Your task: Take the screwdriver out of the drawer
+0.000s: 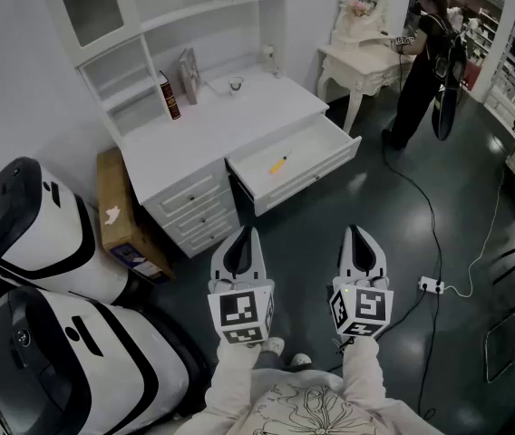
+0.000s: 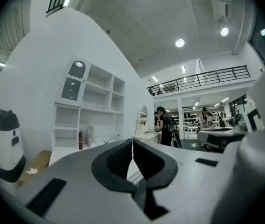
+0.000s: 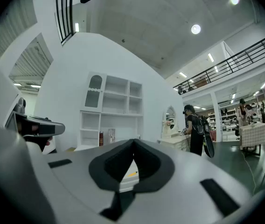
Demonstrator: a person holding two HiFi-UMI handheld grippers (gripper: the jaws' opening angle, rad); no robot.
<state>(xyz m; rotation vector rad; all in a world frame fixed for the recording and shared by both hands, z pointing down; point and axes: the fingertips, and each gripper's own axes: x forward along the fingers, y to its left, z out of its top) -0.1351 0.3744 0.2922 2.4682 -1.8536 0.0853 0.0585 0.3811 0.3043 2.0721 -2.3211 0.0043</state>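
Screwdriver [image 1: 278, 163]: lies flat on the floor of the open drawer [image 1: 316, 169], about mid-drawer, touching neither wall.
Screwdriver axis: its long axis runs on a slant in the head view, from lower left to upper right, roughly along the drawer's length; it is too small to tell which end is the tip.
Screwdriver look: a slim yellow-orange stick; in the right gripper view it shows as a short yellow streak [image 3: 132, 174] through the gap below the jaw tips.
Drawer: a shallow white tray with a panelled front, pulled out from the right side of the desk [image 1: 230, 116].
Left gripper [image 1: 247, 234]: held level and pointing toward the desk, well short of the drawer; its jaws are clenched tip to tip with nothing between them, as the left gripper view [image 2: 132, 143] shows.
Right gripper [image 1: 355, 232]: level, beside the left and apart from it, aimed toward the drawer; its jaws meet at the tips and grasp nothing [image 3: 133, 146].
Arms: both forearms in pale sleeves reach forward side by side from the bottom edge.
Gripper build: smooth white shells tapering to a point, black ribbed pads inside, a black-and-white marker cube behind each.
Desk: matte white, flat top, open shelving above, a stack of small drawers at its left.
Floor [image 1: 393, 234]: dark and glossy.
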